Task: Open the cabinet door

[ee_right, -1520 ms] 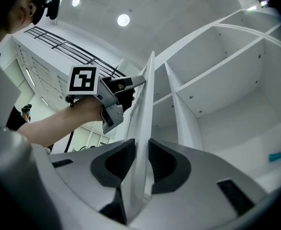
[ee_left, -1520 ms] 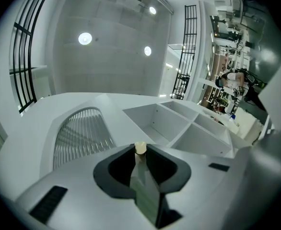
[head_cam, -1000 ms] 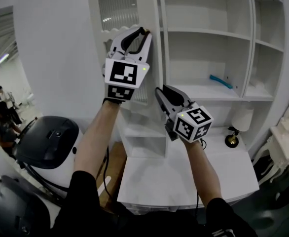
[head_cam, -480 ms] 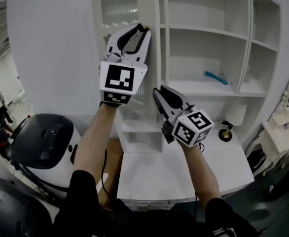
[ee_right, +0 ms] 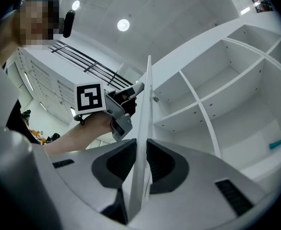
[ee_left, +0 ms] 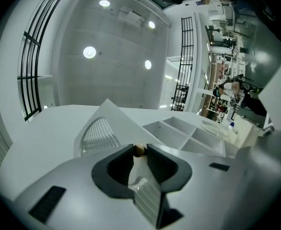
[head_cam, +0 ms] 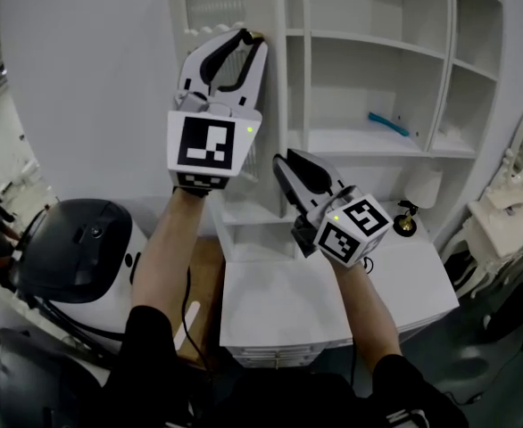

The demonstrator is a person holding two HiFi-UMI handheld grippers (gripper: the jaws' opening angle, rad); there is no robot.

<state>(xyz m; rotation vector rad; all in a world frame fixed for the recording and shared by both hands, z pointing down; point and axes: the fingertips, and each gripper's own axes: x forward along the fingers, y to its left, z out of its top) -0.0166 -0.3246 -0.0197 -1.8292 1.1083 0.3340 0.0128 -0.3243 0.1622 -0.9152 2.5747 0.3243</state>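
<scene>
The white cabinet door (head_cam: 269,105), with a ribbed glass panel (head_cam: 212,3), stands swung out from the shelf unit and shows edge-on. My left gripper (head_cam: 248,36) is raised at the door's upper part, shut on its small brown knob (ee_left: 139,150). The left gripper view shows the left gripper (ee_left: 139,156) with the knob pinched between the dark pads. Lower down, my right gripper (head_cam: 282,161) clamps the door's free edge. In the right gripper view, the thin door edge (ee_right: 144,128) runs straight between the pads of the right gripper (ee_right: 141,163).
Open white shelves (head_cam: 369,141) behind the door hold a blue object (head_cam: 388,123). A white countertop (head_cam: 279,301) lies below, with a small brass ornament (head_cam: 406,219) and a white cylinder (head_cam: 422,188). A black and white machine (head_cam: 83,248) sits at the left.
Both grippers have come nearer to me with the door, which has swung a little farther out from the shelves. The grips look unchanged.
</scene>
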